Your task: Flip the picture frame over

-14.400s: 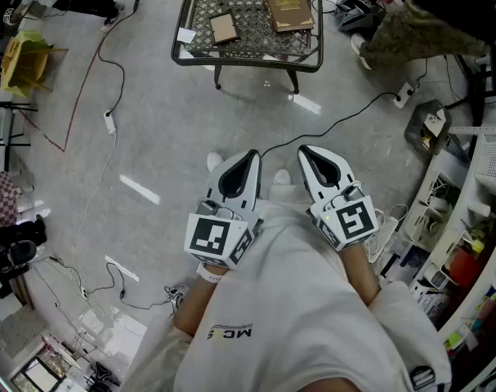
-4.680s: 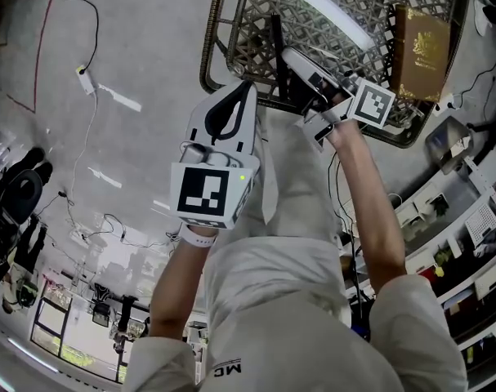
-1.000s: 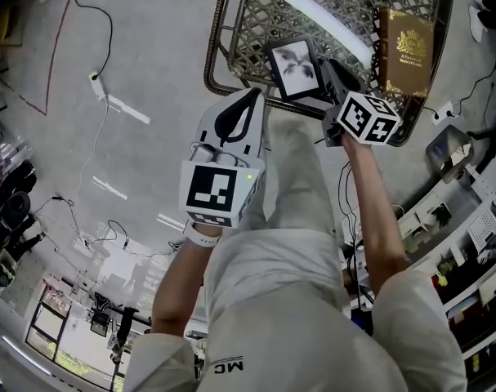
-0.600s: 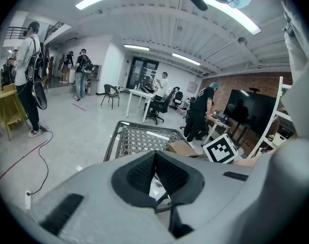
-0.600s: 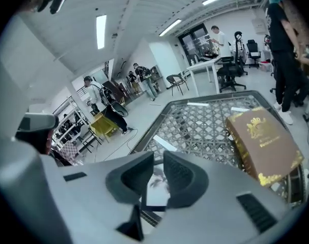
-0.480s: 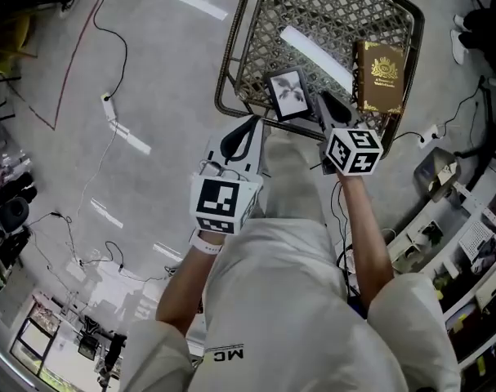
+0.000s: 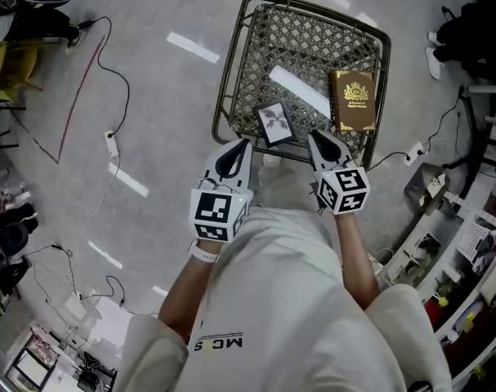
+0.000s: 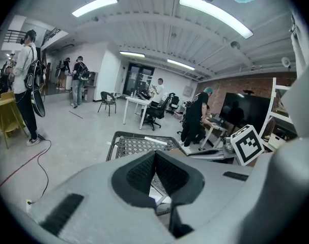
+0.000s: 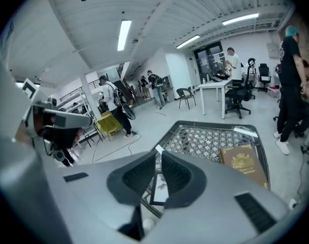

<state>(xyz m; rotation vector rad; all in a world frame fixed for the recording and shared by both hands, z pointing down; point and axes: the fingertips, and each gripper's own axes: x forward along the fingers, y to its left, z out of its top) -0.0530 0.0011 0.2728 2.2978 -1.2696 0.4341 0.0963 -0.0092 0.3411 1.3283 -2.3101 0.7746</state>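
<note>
View from above of a person standing at the near edge of a low metal mesh counter (image 7: 305,43), holding one pair of tongs in each hand. The picture frame (image 7: 274,123) lies flat on the counter close to its near edge, a little left of centre. Its picture side faces up, showing a dark plant-like image on a pale ground. A brown book with a gold emblem (image 7: 352,100) lies to the frame's right, apart from it.

The left tongs (image 7: 241,145) hover just off the counter's near edge, to the near left of the frame and not touching it. In the left gripper view their padded jaws are pressed together with nothing between them. The right tongs (image 7: 315,136) sit at the near rim, just right of the frame and also clear of it. In the right gripper view their jaws are all but together, with only a thin slit between them, and they hold nothing. The frame is visible beyond them, lying on the mesh.

Judging progress: the frame rests face up and unheld, and both tongs are empty and off it, so the flip looks finished. Nothing seems to be left to do on the frame itself.
</note>
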